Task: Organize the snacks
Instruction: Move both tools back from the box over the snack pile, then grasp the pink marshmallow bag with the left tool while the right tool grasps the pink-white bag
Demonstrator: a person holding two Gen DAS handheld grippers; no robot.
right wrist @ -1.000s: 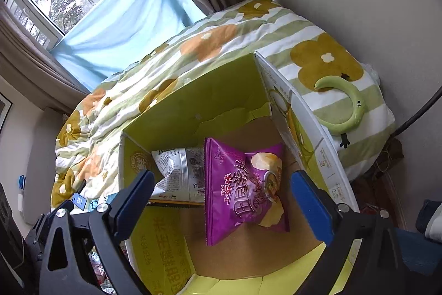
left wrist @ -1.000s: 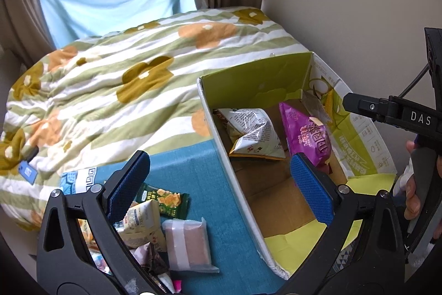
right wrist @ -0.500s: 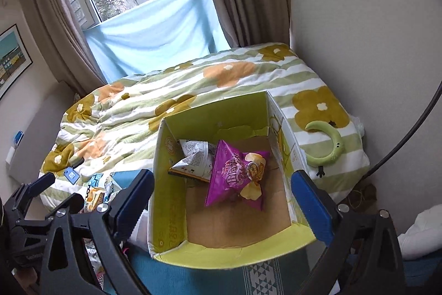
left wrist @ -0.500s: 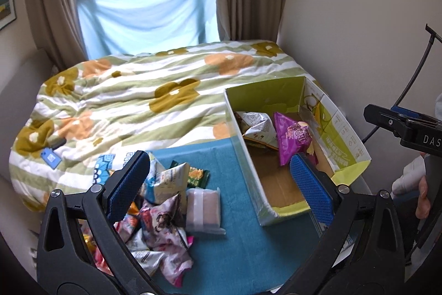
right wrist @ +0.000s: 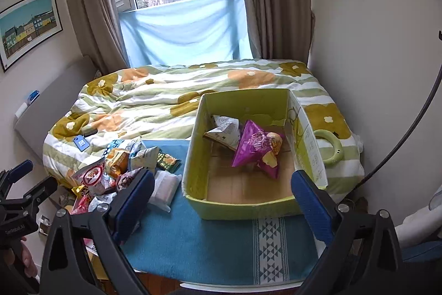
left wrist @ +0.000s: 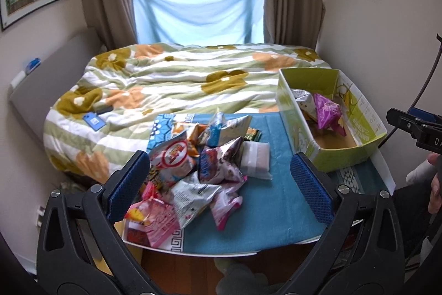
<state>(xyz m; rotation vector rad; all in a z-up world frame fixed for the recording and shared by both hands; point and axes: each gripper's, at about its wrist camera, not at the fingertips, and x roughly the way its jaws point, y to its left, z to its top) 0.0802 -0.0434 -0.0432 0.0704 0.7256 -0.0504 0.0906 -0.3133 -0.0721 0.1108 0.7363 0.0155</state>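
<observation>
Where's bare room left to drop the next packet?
Free: the near half of the green cardboard box floor, in front of the purple chip bag, and the blue mat strip beside the box. Crowded: the snack pile on the mat's left.

Heaped snack packets (left wrist: 193, 173) beside green box (left wrist: 331, 154)

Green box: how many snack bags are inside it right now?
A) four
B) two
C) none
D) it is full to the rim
B: the right wrist view shows only a purple chip bag and a white bag lying at the far end of the green box, with bare cardboard floor in front of them.
</observation>
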